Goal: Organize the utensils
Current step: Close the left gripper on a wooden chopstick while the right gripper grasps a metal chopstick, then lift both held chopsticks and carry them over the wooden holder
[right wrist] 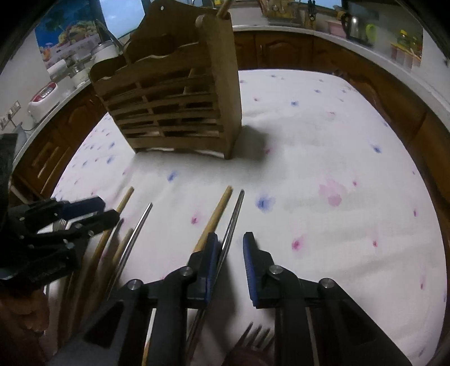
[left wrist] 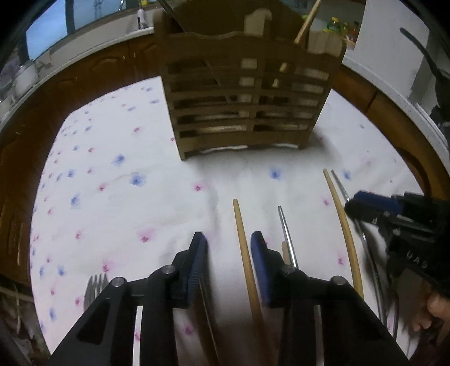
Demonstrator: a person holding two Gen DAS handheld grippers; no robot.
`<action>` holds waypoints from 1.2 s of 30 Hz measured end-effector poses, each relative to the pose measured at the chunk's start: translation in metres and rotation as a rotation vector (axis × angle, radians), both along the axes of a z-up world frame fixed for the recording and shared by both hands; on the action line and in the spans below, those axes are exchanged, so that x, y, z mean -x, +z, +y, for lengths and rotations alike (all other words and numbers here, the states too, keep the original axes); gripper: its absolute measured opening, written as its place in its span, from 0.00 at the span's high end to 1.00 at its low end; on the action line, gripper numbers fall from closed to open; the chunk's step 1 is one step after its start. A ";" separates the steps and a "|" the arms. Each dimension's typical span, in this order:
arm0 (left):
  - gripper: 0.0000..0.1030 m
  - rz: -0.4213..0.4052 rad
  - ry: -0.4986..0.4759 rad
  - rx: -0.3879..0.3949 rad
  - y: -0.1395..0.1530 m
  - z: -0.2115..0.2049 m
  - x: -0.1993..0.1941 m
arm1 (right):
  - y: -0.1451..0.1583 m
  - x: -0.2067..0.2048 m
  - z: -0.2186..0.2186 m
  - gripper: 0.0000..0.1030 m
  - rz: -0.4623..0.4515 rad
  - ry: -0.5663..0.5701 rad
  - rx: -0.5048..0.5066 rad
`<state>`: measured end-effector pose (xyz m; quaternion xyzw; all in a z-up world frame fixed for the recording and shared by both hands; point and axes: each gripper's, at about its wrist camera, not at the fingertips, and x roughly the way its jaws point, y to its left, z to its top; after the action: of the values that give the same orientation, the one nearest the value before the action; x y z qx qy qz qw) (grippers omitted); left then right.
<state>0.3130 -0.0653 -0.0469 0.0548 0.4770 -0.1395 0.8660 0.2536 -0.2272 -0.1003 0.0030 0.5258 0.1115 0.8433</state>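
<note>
A slatted wooden utensil holder [left wrist: 244,112] [right wrist: 174,107] stands on the flowered cloth, with a wooden stick [left wrist: 306,22] upright in its right compartment. Wooden and metal chopsticks lie in front of it. My left gripper [left wrist: 228,239] [right wrist: 108,209] is open and straddles a wooden chopstick [left wrist: 239,222], which lies close to the right pad. A metal chopstick [left wrist: 285,228] lies just outside that pad. My right gripper [right wrist: 229,239] [left wrist: 351,202] is open around another metal chopstick [right wrist: 234,214], near its left pad. A wooden chopstick [right wrist: 216,214] runs under that finger.
A fork [left wrist: 95,290] lies at the cloth's near left, and fork tines [right wrist: 258,337] show under my right gripper. The white cloth [right wrist: 323,140] stretches right of the holder. Brown cabinets [right wrist: 379,93] and a cluttered counter ring the table. A hand [left wrist: 433,309] holds the right gripper.
</note>
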 end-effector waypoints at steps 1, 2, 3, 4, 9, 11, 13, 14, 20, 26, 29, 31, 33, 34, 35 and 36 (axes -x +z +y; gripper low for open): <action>0.68 0.000 -0.005 -0.006 0.000 -0.002 -0.002 | 0.000 -0.003 0.000 0.82 0.002 0.001 0.002; 0.68 -0.001 -0.013 -0.010 -0.001 -0.004 -0.004 | -0.001 -0.006 0.000 0.82 0.003 0.001 0.002; 0.68 -0.001 -0.018 -0.011 -0.001 -0.005 -0.005 | -0.001 -0.009 0.001 0.82 0.003 0.002 0.001; 0.68 0.000 -0.022 -0.012 -0.001 -0.006 -0.007 | -0.002 -0.013 0.002 0.82 0.004 0.000 0.001; 0.77 -0.004 -0.039 -0.029 -0.002 -0.010 -0.014 | -0.004 -0.026 0.007 0.82 -0.002 0.004 0.007; 0.89 -0.008 -0.045 -0.024 -0.003 -0.012 -0.015 | -0.005 -0.027 0.009 0.82 -0.014 0.012 0.010; 0.95 -0.012 -0.046 -0.022 -0.003 -0.014 -0.015 | -0.005 -0.026 0.010 0.93 -0.027 0.013 0.037; 0.95 -0.020 -0.047 -0.032 -0.004 -0.015 -0.015 | -0.005 -0.025 0.009 0.93 -0.032 0.010 0.039; 0.96 -0.025 -0.023 0.025 0.004 -0.006 -0.007 | 0.001 -0.023 -0.003 0.96 -0.038 -0.029 -0.061; 0.97 -0.061 -0.018 0.123 0.031 0.009 0.010 | 0.022 -0.012 -0.010 0.96 -0.073 -0.045 -0.147; 0.97 -0.094 -0.023 0.157 0.048 0.015 0.025 | 0.039 -0.005 -0.012 0.96 -0.105 -0.050 -0.179; 0.97 -0.115 -0.024 0.175 0.057 0.018 0.036 | 0.050 -0.001 -0.014 0.96 -0.126 -0.051 -0.203; 0.97 -0.137 -0.022 0.196 0.068 0.025 0.048 | 0.061 0.004 -0.016 0.96 -0.153 -0.053 -0.218; 0.97 -0.148 -0.019 0.205 0.074 0.029 0.054 | 0.069 0.008 -0.018 0.96 -0.170 -0.056 -0.227; 0.97 -0.164 -0.017 0.218 0.081 0.033 0.060 | 0.073 0.010 -0.019 0.96 -0.181 -0.058 -0.232; 0.97 -0.173 -0.016 0.228 0.088 0.037 0.064 | 0.082 0.014 -0.021 0.96 -0.200 -0.062 -0.243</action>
<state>0.2487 -0.0282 0.0408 -0.0283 0.3814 -0.1946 0.9033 0.2399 -0.2482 -0.0186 0.1101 0.4212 0.1479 0.8880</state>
